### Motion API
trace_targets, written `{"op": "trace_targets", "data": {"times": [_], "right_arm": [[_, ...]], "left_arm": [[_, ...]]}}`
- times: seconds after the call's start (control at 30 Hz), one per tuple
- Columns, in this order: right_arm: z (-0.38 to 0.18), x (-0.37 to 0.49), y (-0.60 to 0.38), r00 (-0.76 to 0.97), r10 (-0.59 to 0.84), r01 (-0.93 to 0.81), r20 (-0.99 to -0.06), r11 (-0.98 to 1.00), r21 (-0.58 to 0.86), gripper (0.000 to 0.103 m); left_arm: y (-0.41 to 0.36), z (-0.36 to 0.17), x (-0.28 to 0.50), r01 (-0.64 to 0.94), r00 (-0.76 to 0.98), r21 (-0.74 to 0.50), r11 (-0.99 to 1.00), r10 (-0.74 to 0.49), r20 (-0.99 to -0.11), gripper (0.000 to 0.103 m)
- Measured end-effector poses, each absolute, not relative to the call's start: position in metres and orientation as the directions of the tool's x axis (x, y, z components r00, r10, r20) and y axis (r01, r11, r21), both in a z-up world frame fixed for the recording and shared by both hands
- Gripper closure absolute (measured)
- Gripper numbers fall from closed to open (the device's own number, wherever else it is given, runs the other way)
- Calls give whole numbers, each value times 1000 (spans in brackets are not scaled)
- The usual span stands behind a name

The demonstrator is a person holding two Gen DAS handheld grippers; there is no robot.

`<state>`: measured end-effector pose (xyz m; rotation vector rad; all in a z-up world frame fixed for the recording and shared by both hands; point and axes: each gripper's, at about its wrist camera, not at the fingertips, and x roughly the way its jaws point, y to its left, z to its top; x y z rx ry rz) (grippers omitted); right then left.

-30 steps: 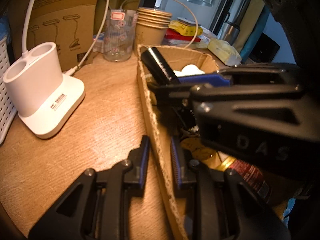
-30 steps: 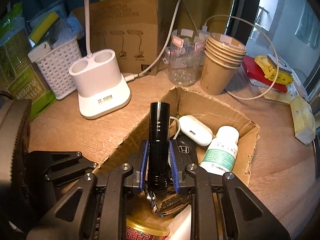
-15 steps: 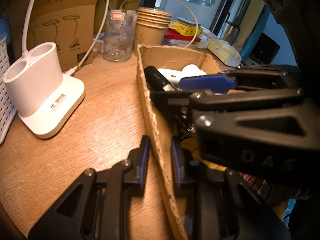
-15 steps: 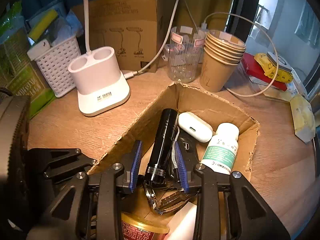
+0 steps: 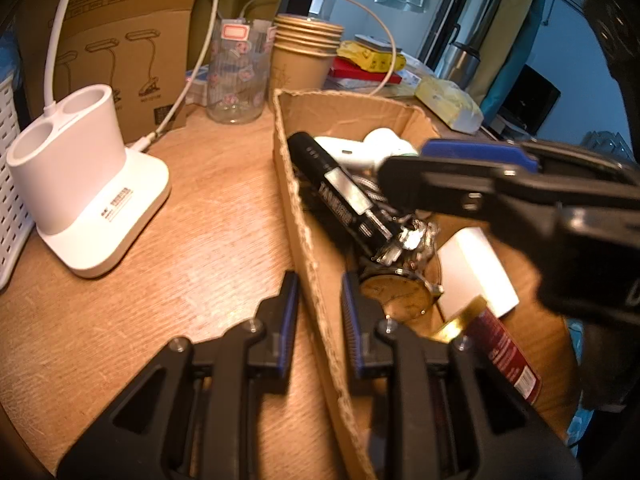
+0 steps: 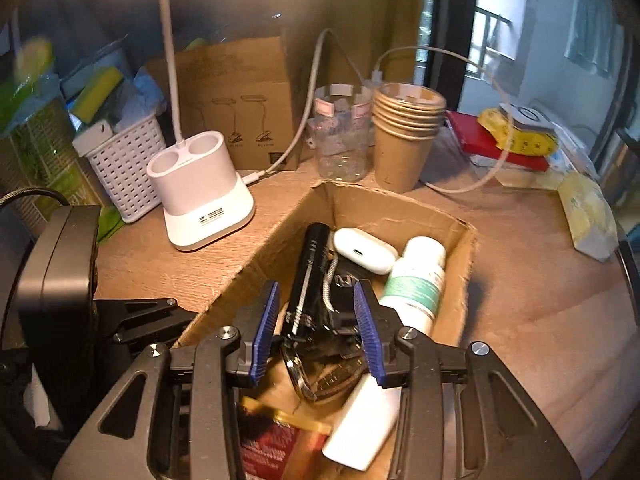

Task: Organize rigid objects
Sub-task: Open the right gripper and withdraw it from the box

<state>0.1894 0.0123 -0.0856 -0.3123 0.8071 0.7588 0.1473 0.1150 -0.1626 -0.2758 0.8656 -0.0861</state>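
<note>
Both right gripper (image 6: 316,326) jaws spread, released, above flashlight (image 6: 310,280) lying in cardboard box (image 6: 460,280).

The black flashlight (image 5: 340,196) bears lettering resembling "TANK".

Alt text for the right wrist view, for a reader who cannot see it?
The open right gripper hovers over a cardboard box holding a black flashlight, white earbud case and white pill bottle. Behind, on the wooden table, stand stacked paper cups.
</note>
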Motion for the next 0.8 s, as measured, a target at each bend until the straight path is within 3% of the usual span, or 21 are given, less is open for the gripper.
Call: {"op": "trace_targets", "data": {"times": [0.27,0.6,0.8], "right_arm": [[-82,170,-24,509,478,-648,-716,760,48,62],[-107,149,-66,638,325,-520,-698,850,-80,62],[-113,152,-77,634,343,-503,-694,864,-33,62]], "left_arm": [[115,-163,148,-37,647,-272,962,-184,-740,80],[112,-159,147,-38,650,-242,970,-160,-743,80],[105,-143,142,-45,658,-194,980,-117,-744,76]]}}
